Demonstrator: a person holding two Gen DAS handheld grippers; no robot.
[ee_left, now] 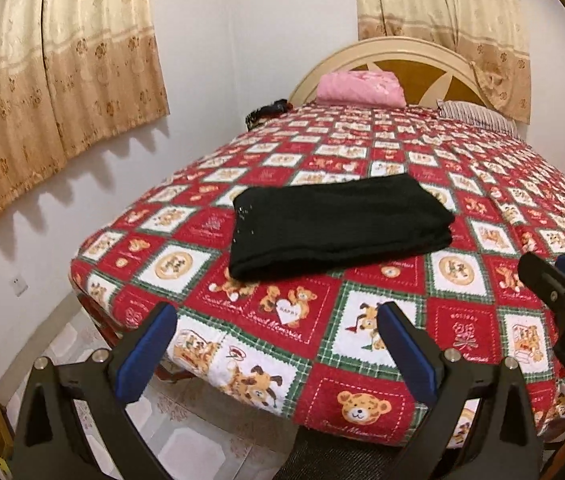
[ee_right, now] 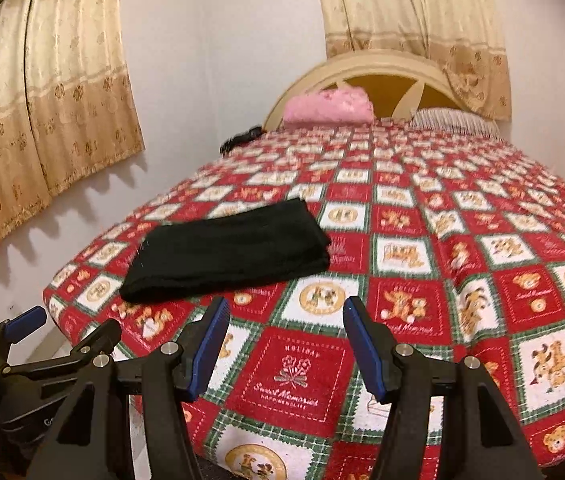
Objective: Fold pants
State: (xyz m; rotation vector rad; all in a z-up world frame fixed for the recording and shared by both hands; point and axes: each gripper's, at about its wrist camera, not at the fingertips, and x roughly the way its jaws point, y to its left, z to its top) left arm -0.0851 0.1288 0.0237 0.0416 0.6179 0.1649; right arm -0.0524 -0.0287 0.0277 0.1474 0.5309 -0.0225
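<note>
We see the black pants (ee_left: 338, 226) lying folded into a compact rectangle on the bed (ee_left: 366, 360), near its foot and toward the curtained wall side. Our left gripper (ee_left: 278, 344) and right gripper (ee_right: 286, 344) both hang above the bed's near edge with fingers (ee_right: 362, 346) spread and empty, apart from the cloth. The fold looks finished to us. The risk from here is a careless sweep catching the bundle's near edge, dragging a layer open or nudging it toward the bed's corner.
</note>
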